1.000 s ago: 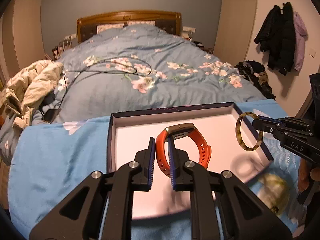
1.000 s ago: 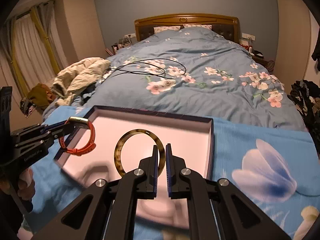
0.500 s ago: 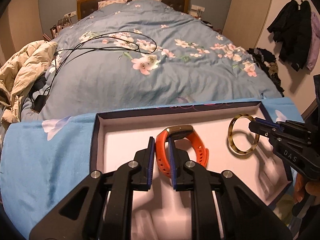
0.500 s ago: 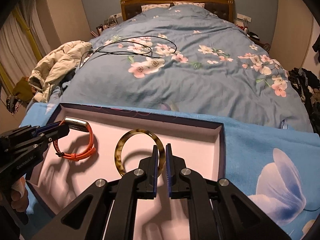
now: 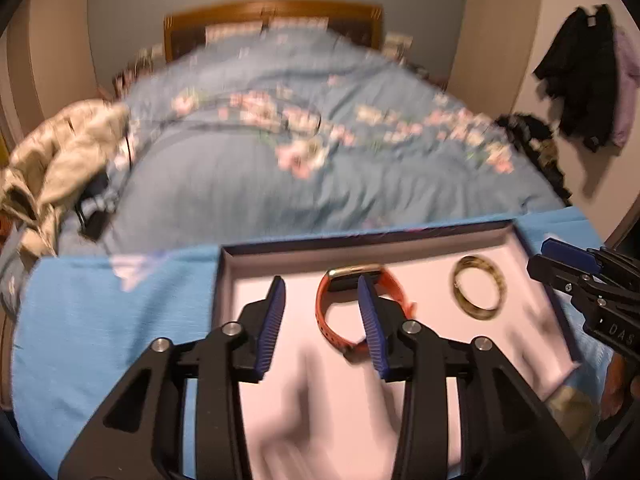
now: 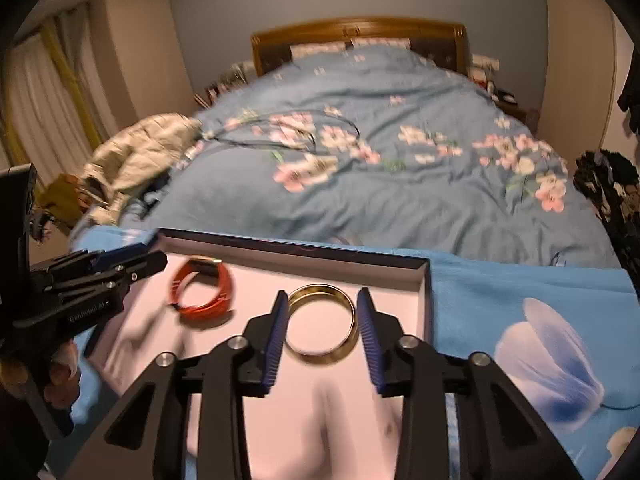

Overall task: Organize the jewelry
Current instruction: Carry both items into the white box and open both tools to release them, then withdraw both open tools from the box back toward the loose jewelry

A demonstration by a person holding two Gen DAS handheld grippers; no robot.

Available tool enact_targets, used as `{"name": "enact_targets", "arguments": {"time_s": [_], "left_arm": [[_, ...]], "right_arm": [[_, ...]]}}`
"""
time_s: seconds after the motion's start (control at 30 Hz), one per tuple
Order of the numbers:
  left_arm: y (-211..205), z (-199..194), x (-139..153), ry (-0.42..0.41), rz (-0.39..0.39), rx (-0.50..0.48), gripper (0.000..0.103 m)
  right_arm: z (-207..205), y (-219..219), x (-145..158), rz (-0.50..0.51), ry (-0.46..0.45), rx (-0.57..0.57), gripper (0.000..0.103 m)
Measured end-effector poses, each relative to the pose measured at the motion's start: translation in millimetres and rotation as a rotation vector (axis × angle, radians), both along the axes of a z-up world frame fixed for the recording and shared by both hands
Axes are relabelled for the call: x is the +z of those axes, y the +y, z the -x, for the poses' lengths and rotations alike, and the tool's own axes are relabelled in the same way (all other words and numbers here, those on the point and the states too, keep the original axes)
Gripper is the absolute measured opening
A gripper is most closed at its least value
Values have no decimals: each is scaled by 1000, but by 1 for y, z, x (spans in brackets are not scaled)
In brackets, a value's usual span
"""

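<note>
An orange watch band (image 5: 345,312) lies on the pale floor of a dark-rimmed tray (image 5: 360,245). My left gripper (image 5: 322,322) hangs just above it with its jaws opening, the pads clear of the band. A tortoiseshell bangle (image 6: 322,326) lies flat in the same tray (image 6: 296,249), between the blue pads of my right gripper (image 6: 321,334), whose jaws are opening too and do not press on it. The left wrist view has the bangle (image 5: 478,293) right of the band and the right gripper (image 5: 576,268) beyond it. In the right wrist view the band (image 6: 203,293) and left gripper (image 6: 124,266) are at left.
The tray rests on a bright blue flowered cloth (image 6: 520,320) at the foot of a bed with a blue floral duvet (image 6: 360,160). A black cable (image 6: 304,132) and a beige jacket (image 6: 136,156) lie on the bed. Dark coats (image 5: 584,76) hang on the right wall.
Both grippers went from shut to partly open. The band and the bangle, held up before, now lie on the tray floor. Both views have tilted up and are blurred.
</note>
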State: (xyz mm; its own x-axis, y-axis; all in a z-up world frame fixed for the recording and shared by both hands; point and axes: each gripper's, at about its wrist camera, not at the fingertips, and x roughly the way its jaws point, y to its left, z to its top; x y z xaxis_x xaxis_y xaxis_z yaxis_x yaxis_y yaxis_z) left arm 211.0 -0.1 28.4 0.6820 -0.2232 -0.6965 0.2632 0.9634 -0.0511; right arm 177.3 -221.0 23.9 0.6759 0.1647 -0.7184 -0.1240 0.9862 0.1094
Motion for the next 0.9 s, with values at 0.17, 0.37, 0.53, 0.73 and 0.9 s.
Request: {"name": "enact_targets", "arguments": {"time_s": [0.17, 0.37, 0.53, 0.73, 0.9], "left_arm": [[13, 66, 24, -104, 28, -88, 42], [23, 143, 15, -92, 65, -187, 45], [22, 201, -2, -95, 9, -234, 45], [10, 236, -23, -41, -8, -301, 45], [5, 249, -31, -15, 10, -328, 45]], "right_arm": [[68, -2, 20, -9, -94, 86, 51], [135, 4, 5, -12, -44, 181, 51], [174, 12, -21, 19, 24, 230, 50], [192, 26, -39, 37, 68, 287, 43], [188, 35, -46, 52, 74, 290, 34]]}}
